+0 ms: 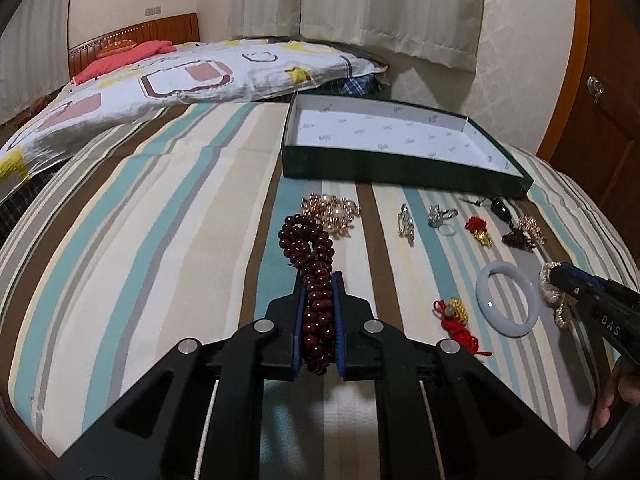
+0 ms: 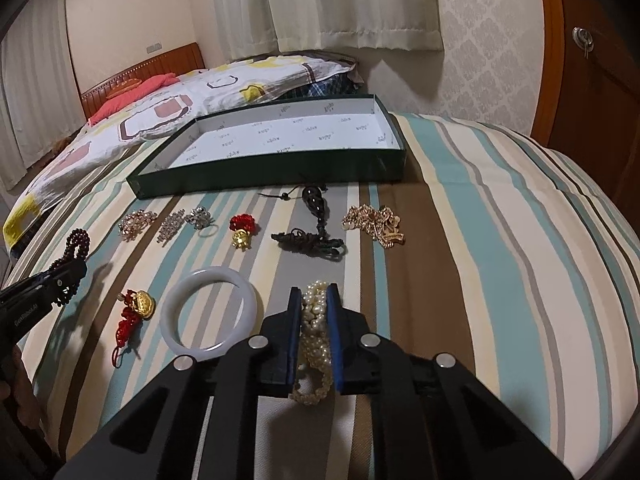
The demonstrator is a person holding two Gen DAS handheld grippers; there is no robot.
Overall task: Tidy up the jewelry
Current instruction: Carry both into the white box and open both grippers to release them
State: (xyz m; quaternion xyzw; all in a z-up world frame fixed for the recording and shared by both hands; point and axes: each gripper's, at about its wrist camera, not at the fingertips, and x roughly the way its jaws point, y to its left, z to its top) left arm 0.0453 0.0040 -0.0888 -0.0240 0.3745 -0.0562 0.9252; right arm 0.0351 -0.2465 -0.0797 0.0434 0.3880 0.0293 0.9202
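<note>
Shallow dark-green box (image 1: 404, 168) empty. Left hand-held gripper (image 1: 319, 280) clamps dark-red bead strand (image 1: 316, 264); right hand-held gripper (image 2: 314, 294) clamps pearl strand (image 2: 316, 320). Roughly nine pieces remain on striped bed (image 1: 160, 220).

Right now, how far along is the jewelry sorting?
Nothing is stored: the green white-lined box is empty. In hand: left claw grips dark red wooden beads; right claw grips the cream pearl strand. Left: white jade bangle and the other pieces.

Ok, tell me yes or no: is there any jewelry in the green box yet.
No: the green box shows only its bare printed white lining, and every piece lies on the striped bedspread in front of it.
</note>
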